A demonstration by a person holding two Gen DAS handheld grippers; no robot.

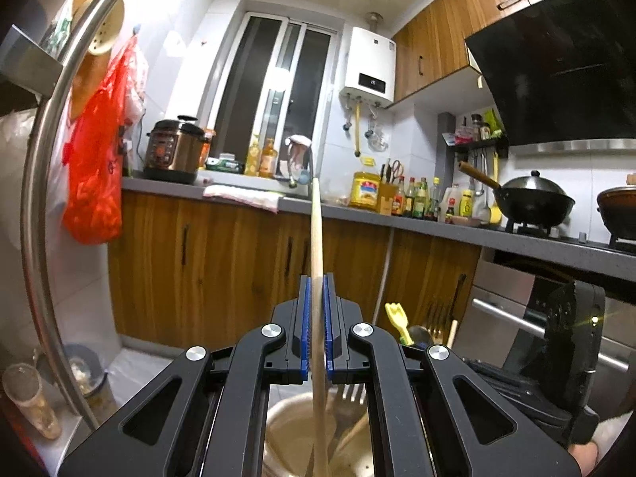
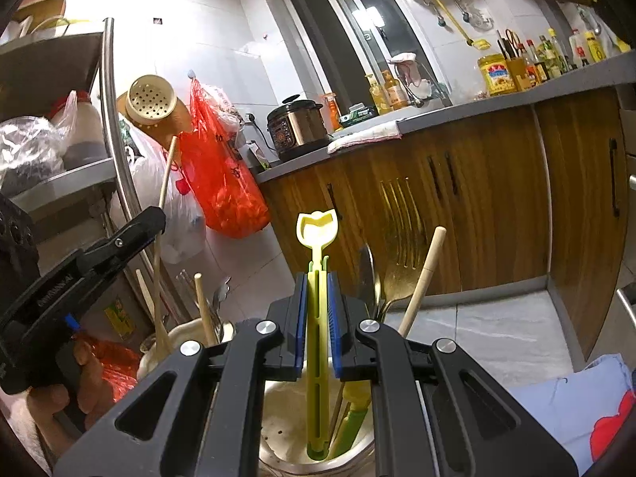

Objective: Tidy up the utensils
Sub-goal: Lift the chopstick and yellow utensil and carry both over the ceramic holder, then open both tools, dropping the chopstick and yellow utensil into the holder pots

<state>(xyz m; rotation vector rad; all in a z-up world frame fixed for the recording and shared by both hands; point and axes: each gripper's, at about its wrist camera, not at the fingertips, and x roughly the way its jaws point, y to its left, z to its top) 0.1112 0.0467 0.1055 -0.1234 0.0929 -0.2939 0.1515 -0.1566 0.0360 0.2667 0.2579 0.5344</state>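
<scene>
My left gripper (image 1: 317, 284) is shut on a thin upright wooden utensil handle (image 1: 316, 226). Its lower end reaches into a cream utensil holder (image 1: 286, 417) directly below. In the right wrist view the same left gripper (image 2: 157, 218) shows at the left, with the wooden handle (image 2: 167, 175) rising above it and a hand under it. My right gripper (image 2: 318, 278) is shut on a yellow-green plastic utensil (image 2: 318, 226), which stands in a metal-rimmed holder (image 2: 278, 453). Beside it stand a gold fork (image 2: 401, 230), a spoon (image 2: 367, 274) and another wooden handle (image 2: 425, 274).
A steel rack post (image 1: 43, 198) curves close on the left, and a red plastic bag (image 1: 95, 183) hangs by it. Wooden cabinets (image 1: 222, 262) under a grey counter (image 1: 357, 214) lie ahead, with a pressure cooker (image 1: 175, 151), bottles and a wok (image 1: 532, 198).
</scene>
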